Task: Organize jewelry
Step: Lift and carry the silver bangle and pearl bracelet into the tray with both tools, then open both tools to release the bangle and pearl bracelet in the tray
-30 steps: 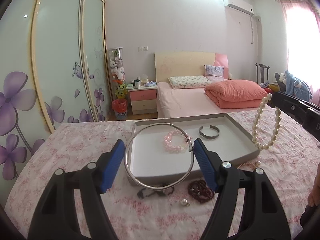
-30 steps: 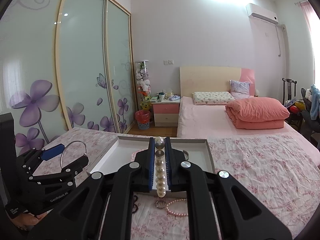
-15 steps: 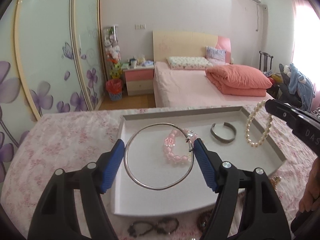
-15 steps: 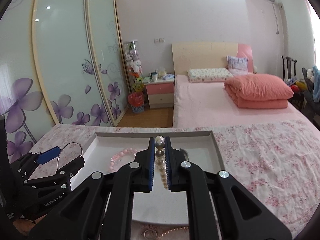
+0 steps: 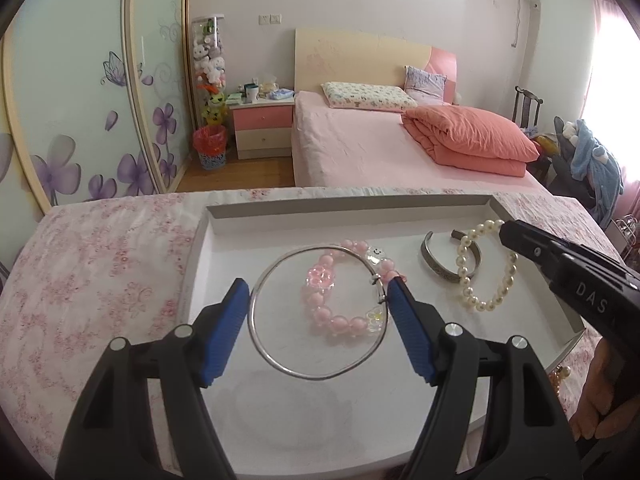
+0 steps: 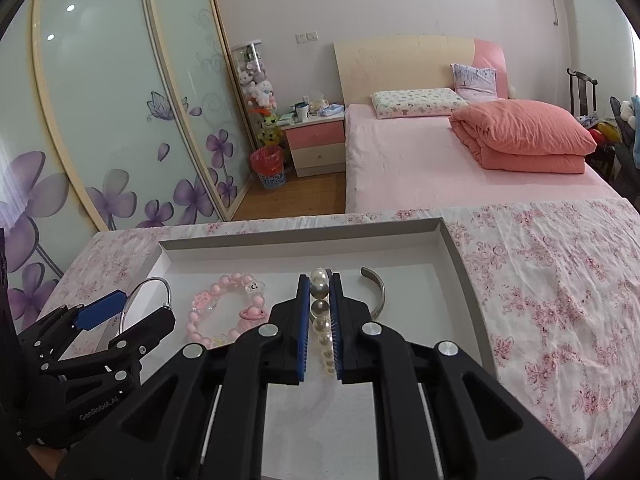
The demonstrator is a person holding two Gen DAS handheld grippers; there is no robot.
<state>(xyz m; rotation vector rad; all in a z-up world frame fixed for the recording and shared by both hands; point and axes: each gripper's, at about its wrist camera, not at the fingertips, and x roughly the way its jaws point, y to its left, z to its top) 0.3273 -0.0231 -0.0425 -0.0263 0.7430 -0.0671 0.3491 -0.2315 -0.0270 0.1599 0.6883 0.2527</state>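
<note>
1. My left gripper (image 5: 318, 316) is pinching a thin silver bangle (image 5: 280, 364) across its width, my blue pads (image 5: 222, 336) pressing on either side of the ring, so my jaws are standing fairly wide yet clamped on it.
2. I am holding that bangle roughly level above the near part of the white tray (image 5: 348, 210); whether it is touching the tray floor I cannot tell.
3. Through the ring I am seeing a pink bead bracelet (image 5: 340, 322) lying on the tray floor, with clear flower charms among its beads.
4. My right gripper (image 6: 320, 320) is squeezing a pearl bracelet (image 6: 320, 290), my jaws standing narrow with the pearls lined up between the blue pads (image 6: 304, 328).
5. From the left wrist view, the pearl loop (image 5: 486, 266) is hanging from my right gripper's tip (image 5: 516, 236) over the right part of the tray, its lower part seeming to lie on the floor.
6. Just beside the pearls, an open silver cuff (image 5: 438, 266) is lying on the tray, the pearl loop overlapping it in view.
7. The tray is sitting on a pink floral cloth (image 6: 552, 276), which is covering the surface beneath.
8. Beyond the cloth, a pink bed (image 6: 440, 168) and a folded salmon quilt (image 6: 524, 132) are lying in the room.
</note>
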